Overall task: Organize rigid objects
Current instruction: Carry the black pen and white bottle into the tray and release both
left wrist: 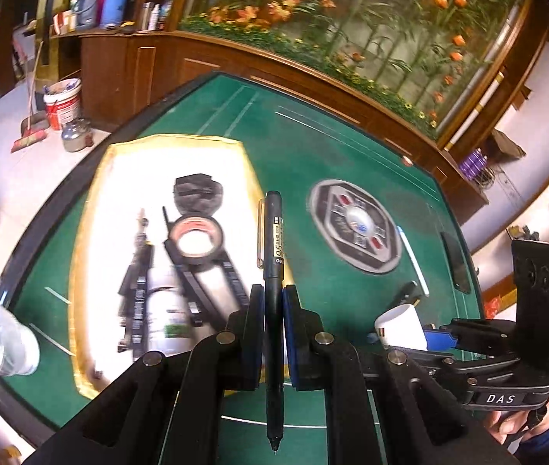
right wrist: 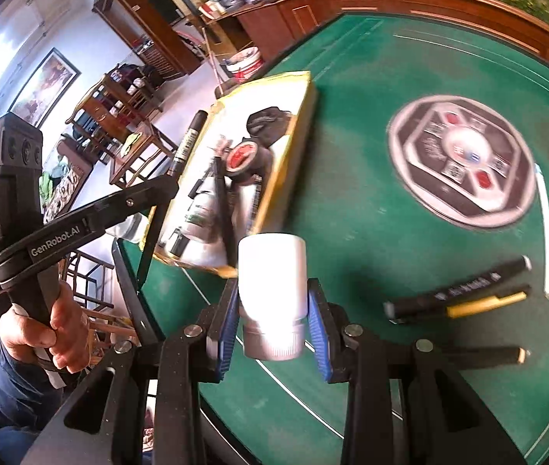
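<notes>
Two grippers loaded: left gripper (left wrist: 273, 302) clamps black pen (left wrist: 273, 255), right gripper (right wrist: 273, 321) clamps white bottle (right wrist: 273, 294). Tray (right wrist: 301, 116) holds several items; roughly three pens (right wrist: 464, 294) remain on table (right wrist: 352, 213).

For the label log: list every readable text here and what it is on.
"DAS": right gripper body.
"GenRobot.AI": left gripper arm.
"50": label on the pen in the left gripper; the rest is too small.
Marker print, bottle label, table emblem: blurred, unreadable.
</notes>
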